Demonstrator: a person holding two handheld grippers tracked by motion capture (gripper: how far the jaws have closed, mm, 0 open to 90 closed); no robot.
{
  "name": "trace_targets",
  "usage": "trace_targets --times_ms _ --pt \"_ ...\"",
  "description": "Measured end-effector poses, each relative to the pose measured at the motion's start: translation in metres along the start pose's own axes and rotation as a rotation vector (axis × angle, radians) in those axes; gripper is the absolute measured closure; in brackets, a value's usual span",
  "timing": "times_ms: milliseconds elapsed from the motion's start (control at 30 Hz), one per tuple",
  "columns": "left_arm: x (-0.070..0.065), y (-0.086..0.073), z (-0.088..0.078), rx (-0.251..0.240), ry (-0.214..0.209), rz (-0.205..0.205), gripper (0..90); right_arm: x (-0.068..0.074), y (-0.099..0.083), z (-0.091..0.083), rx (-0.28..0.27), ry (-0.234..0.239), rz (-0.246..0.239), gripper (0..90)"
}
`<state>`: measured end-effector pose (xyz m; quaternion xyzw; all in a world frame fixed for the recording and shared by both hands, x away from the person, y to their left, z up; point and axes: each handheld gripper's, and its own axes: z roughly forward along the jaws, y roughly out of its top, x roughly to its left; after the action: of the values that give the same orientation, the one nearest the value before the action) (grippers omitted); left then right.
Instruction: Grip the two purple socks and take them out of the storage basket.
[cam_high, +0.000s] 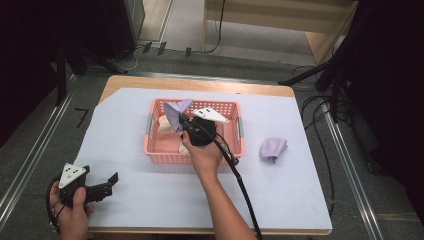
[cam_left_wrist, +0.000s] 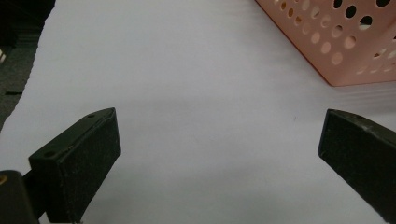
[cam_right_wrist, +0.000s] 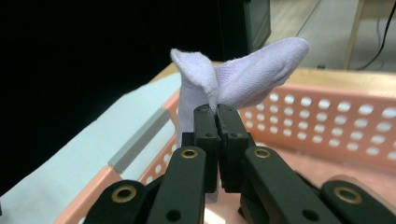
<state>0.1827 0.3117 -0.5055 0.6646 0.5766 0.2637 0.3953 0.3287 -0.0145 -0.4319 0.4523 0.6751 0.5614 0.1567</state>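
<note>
A pale lilac sock (cam_right_wrist: 243, 74) hangs over a salmon-pink basket (cam_high: 194, 155) dotted with round holes, on a light bluish-white sheet (cam_high: 150, 200) covering tan wood.

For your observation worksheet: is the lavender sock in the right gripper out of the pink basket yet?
Partly: the right gripper pinches the lavender sock above the pink basket, lower end still inside.

Folded lilac cloth (cam_high: 273, 148) on white sheet (cam_high: 150, 200), right of basket; cream cloths (cam_high: 165, 125) inside.
</note>
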Motion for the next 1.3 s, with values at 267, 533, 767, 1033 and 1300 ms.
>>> trace_targets --times_ms 267,533,767,1033,1300 --pt "0.000 0.000 0.000 0.000 -0.001 -0.001 0.0 -0.004 0.010 -0.014 -0.069 -0.007 -0.020 88.7" --pt "0.000 0.000 0.000 0.000 0.000 -0.001 0.0 -0.023 0.019 -0.035 -0.118 -0.056 -0.039 88.7" --pt "0.000 0.000 0.000 -0.001 0.001 0.002 0.1 -0.041 0.020 -0.052 -0.153 -0.110 -0.031 88.7" --pt "0.000 0.000 0.000 -0.001 0.004 0.004 0.0 -0.074 0.020 -0.079 -0.186 -0.194 -0.021 88.7" --pt "-0.001 0.000 0.000 -0.004 0.006 0.003 0.1 -0.105 0.014 -0.102 -0.199 -0.267 0.003 88.6"
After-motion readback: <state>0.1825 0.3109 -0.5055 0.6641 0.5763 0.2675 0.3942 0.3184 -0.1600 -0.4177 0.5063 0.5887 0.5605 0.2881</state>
